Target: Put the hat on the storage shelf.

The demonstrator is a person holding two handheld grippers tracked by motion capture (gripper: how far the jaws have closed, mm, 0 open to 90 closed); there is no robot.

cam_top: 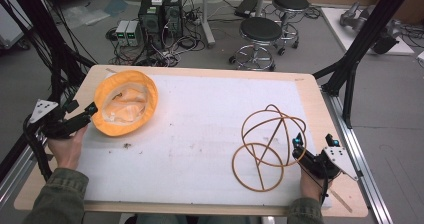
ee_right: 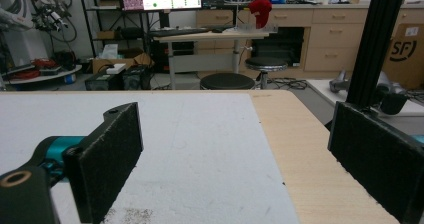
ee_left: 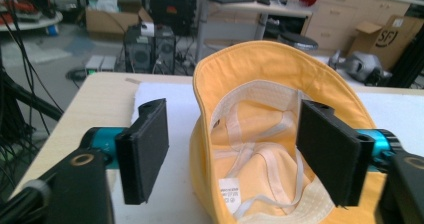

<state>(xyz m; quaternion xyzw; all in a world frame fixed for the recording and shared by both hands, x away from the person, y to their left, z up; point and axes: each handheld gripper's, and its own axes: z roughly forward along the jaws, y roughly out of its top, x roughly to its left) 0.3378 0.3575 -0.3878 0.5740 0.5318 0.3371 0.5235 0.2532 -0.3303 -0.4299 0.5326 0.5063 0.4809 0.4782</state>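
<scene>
While the left hand-held gripper (ee_left: 232, 154) gapes wide astride its brim, the yellow hat (ee_left: 270, 129) lies crown-down, opening upward.

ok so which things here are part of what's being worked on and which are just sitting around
In the job:
yellow hat, upside down, its brim between the open jaws of the left claw
left claw

Lying about:
wire stand, beside the open right claw, untouched
two stools on the floor beyond the table
computer boxes
</scene>
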